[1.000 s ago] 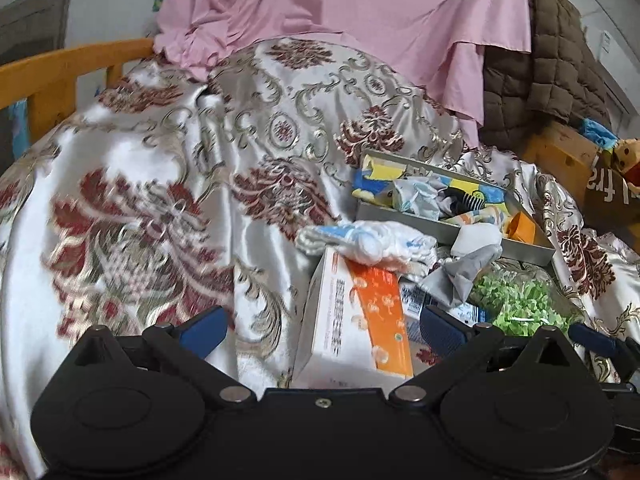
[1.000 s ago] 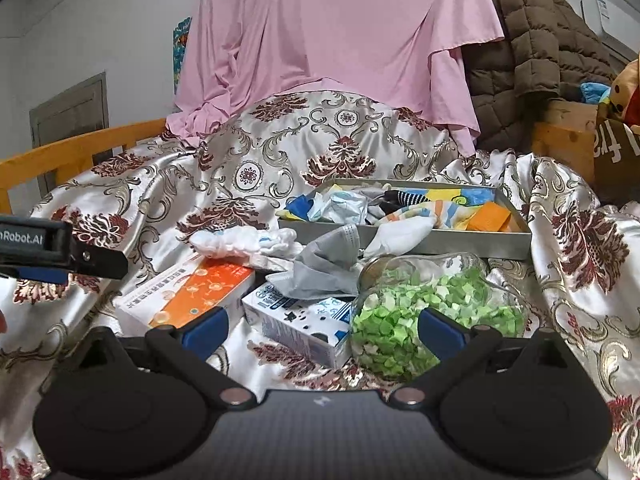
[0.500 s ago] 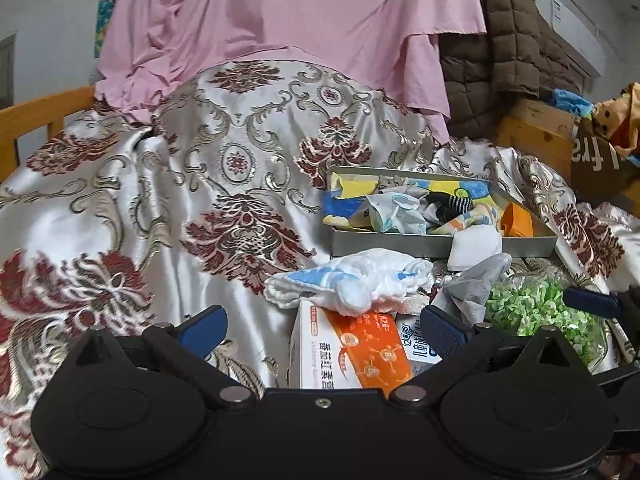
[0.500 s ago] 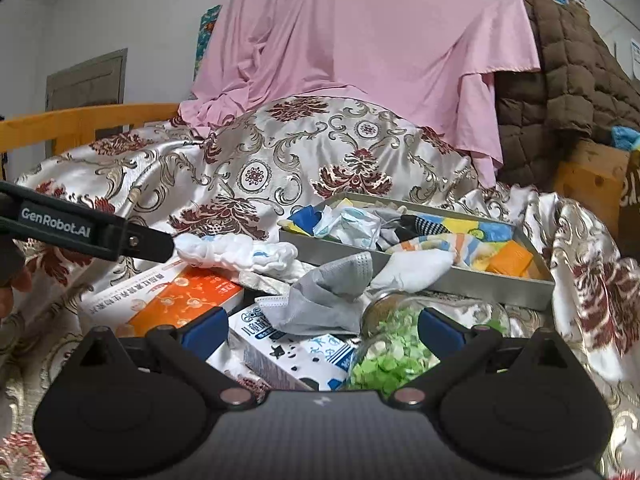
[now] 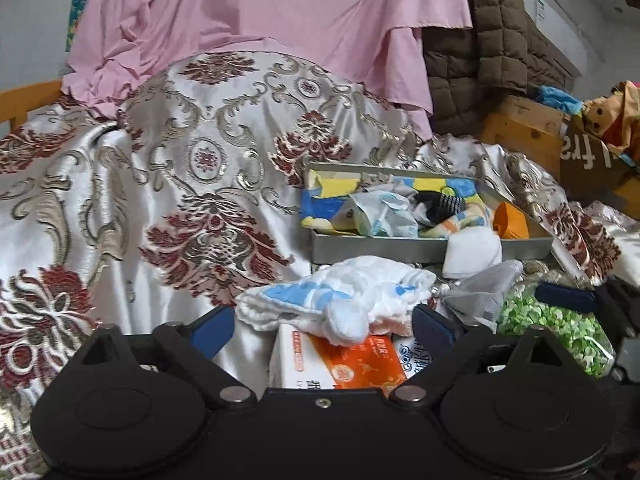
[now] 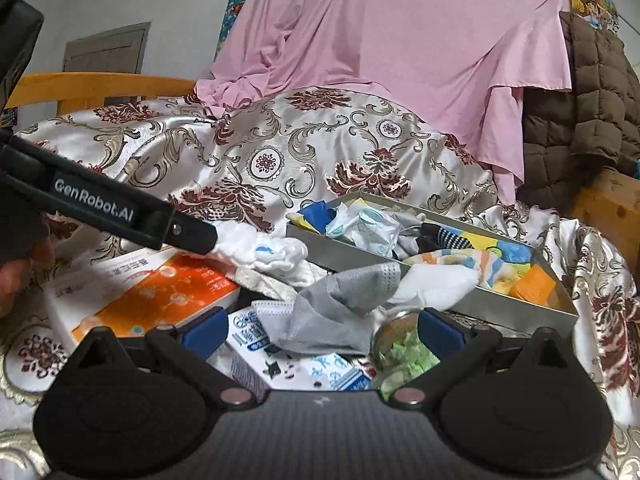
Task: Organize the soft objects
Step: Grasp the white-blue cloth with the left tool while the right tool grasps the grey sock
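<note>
A white and blue cloth lies on an orange and white box, between the fingers of my left gripper. Its jaws are closing, with the pads still beside the cloth's ends. In the right wrist view the left gripper reaches in from the left to the same cloth. My right gripper is open over a grey face mask. Behind them, a grey tray holds socks, masks and cloths. A white sock hangs over its front wall.
A jar of green paper bits sits at the right, close to my right gripper's fingers. A blue and white box lies under the mask. Patterned satin bedding, a pink sheet and a brown quilted coat lie behind.
Both grippers have moved forward and lower toward the pile. The white and blue cloth now sits between the left fingers, which have narrowed slightly. The left gripper looms larger in the right wrist view.
</note>
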A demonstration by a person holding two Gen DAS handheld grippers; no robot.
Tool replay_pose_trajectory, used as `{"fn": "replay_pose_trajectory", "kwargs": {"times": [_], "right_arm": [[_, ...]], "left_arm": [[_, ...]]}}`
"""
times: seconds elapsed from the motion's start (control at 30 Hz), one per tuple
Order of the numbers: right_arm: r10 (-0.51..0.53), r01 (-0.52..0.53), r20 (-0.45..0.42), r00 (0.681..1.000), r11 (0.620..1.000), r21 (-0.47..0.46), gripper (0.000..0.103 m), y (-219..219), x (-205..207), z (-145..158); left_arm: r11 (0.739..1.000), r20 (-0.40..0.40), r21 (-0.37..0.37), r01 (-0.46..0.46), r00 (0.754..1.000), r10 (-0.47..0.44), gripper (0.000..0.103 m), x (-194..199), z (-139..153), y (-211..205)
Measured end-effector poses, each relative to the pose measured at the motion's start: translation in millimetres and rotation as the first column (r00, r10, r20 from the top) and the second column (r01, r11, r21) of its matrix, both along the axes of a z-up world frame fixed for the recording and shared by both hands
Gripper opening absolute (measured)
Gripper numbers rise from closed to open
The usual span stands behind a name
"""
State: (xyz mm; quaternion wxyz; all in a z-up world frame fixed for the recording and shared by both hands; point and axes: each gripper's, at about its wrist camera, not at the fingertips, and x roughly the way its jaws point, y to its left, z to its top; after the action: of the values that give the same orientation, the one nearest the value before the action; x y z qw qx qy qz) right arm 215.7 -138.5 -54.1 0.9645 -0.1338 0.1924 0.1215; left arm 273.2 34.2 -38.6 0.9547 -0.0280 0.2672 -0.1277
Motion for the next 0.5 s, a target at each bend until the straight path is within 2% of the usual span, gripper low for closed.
{"fn": "replay_pose_trajectory", "kwargs": {"times": [0.3, 0.5], "right_arm": [[-0.006, 0.006, -0.039, 0.999, 1.0, -0.011, 0.094, 1.3, 27.3, -5.6], [-0.004, 0.003, -0.056, 0.998, 1.0, -0.015, 0.083, 2.3, 37.4, -8.7]], "left_arm": [[0.993, 0.043, 0.082, 0.089, 0.995, -0.092, 0.073, 0.6, -9.1, -15.6], [0.991, 0.023, 0.083, 0.109, 0.994, -0.111, 0.056, 12.0, -12.3, -16.8]]}}
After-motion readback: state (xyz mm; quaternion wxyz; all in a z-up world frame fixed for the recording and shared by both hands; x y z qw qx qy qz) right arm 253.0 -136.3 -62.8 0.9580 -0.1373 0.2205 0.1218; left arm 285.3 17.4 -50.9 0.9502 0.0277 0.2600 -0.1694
